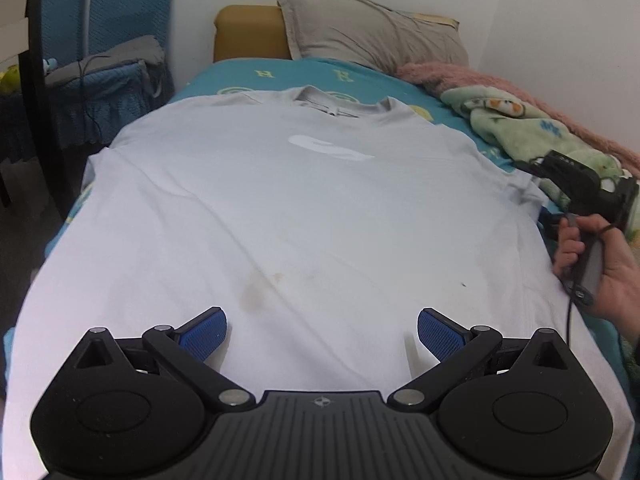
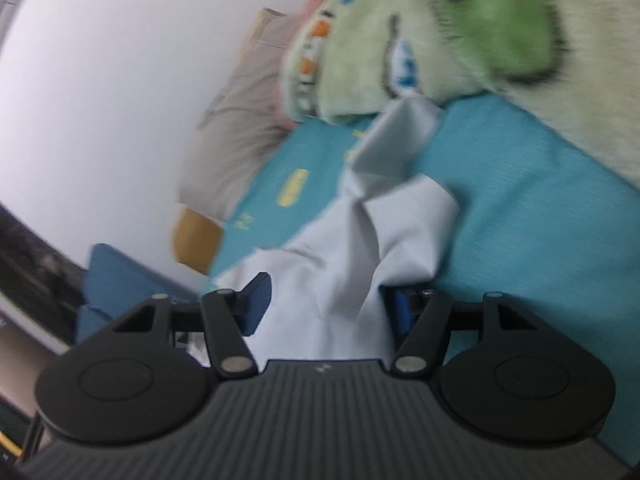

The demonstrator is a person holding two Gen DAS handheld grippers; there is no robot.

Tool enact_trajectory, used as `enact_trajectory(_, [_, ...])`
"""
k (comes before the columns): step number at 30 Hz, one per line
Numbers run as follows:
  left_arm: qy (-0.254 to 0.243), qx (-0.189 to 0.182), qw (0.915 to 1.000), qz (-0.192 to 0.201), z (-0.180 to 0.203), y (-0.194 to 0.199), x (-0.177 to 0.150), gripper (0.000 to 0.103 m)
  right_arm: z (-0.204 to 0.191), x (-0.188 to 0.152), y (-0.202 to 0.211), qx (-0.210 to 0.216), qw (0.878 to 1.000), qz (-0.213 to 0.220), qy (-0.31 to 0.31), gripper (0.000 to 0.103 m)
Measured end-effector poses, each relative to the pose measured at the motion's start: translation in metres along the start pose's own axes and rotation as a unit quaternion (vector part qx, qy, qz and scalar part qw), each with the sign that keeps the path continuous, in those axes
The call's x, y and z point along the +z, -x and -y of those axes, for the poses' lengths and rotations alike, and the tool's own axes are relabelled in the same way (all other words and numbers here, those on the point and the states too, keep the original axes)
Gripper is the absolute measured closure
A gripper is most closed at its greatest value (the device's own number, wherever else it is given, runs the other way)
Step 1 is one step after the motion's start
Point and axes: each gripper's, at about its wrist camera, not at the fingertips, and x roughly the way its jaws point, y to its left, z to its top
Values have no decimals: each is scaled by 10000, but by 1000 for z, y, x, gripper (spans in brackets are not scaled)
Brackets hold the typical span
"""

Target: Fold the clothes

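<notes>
So there's a bed with a teal sheet (image 1: 240, 76), and a white t-shirt (image 1: 280, 208) is spread flat over most of it, collar toward the headboard and a faint white logo on the chest. There are a couple of brownish stains low on the shirt, near the hem. A grey pillow (image 1: 372, 32) leans at the head against a mustard headboard (image 1: 248, 32). Along the wall side is a bunched-up green cartoon blanket (image 1: 520, 128) with a pink fuzzy one (image 1: 480, 80) behind it. A blue chair (image 1: 108, 40) with stuff piled on it stands off the other side.

The left gripper (image 1: 322, 336) hangs over the hem end of the shirt with its blue pads spread wide, nothing between them, just fabric underneath.

The right gripper (image 2: 324, 312) is at the shirt's sleeve (image 2: 400, 184) on the blanket side. The view's pretty blurry and tilted, but the sleeve cloth bunches up between its two fingers. The jaws are partway apart, and I can't honestly tell if the pads are pinching the cloth. From the left camera you can see the person's hand (image 1: 600, 264) wrapped round that gripper's handle at the shirt's edge.
</notes>
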Motion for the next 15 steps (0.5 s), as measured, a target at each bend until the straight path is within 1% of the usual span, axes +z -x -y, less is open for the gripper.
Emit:
enact_trajectory(2, [78,-96,9999,-19,0,0,1,0,1,1,-6,-107,9999,3,92,42])
enact_trajectory(4, [165,-110,9998,-14,-1,-1,4,0,1,2,-11,-114,9997,64,193,43])
enact_trajectory(9, [469,-71,9988,-158,-10,-6,5,0,-6,4,-26,-224,9986,243,402,43])
enact_trajectory(11, [465,14,9988,-161,-10,-8,6,0,-5,6,-31,-248,9983,354,401,44])
enact_trajectory(12, [458,61,9988,-158,-9,-9,7,0,-4,8,-33,-281,9979,399,417,51])
enact_trajectory(13, [451,107,9988,-156,-9,-10,7,0,-4,8,-35,-364,9975,431,419,66])
enact_trajectory(14, [443,153,9988,-153,-8,-11,8,0,-2,9,-35,-439,9974,446,365,77])
enact_trajectory(15, [454,169,9987,-145,-8,-11,9,0,1,10,-35,-468,9975,460,278,92])
